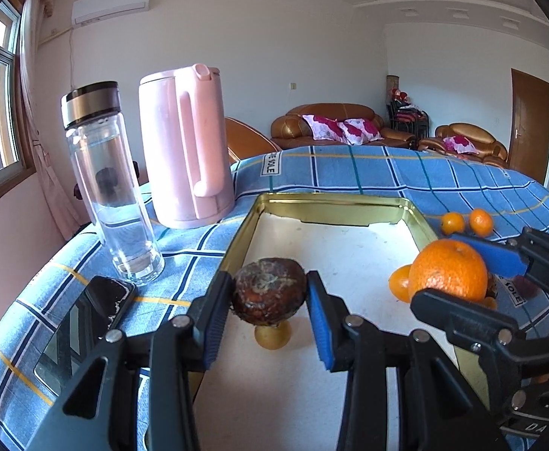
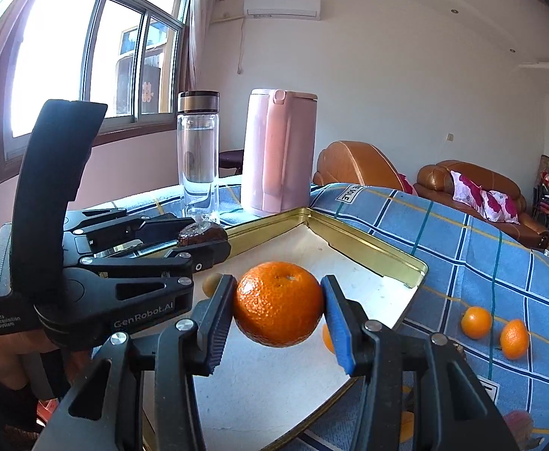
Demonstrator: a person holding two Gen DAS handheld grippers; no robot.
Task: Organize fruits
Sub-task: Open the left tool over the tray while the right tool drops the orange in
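Fruit fills both grippers above the gold tray (image 1: pixel 334 206): the left gripper (image 1: pixel 268 300) clamps a dark brown fruit (image 1: pixel 268 293), the right gripper (image 2: pixel 279 310) clamps an orange (image 2: pixel 279 302). Two small oranges (image 2: pixel 494 327) lie on the blue checked cloth (image 2: pixel 499 248) beside the tray.

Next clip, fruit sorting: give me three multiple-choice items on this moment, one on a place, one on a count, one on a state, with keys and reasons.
1. Where does the pink kettle stand?
A. inside the gold tray
B. on the checked cloth beside the glass bottle
C. on the sofa

2. How many small oranges lie on the cloth beyond the tray's right rim?
A. two
B. four
C. none

3. What is the right gripper doing?
A. hanging open
B. clamping the bottle
C. clamping a big orange

Key: 1 B, it stands next to the glass bottle, outside the gold tray. 2 A, a pair of small oranges shows. 3 C, its jaws press the big orange from both sides.
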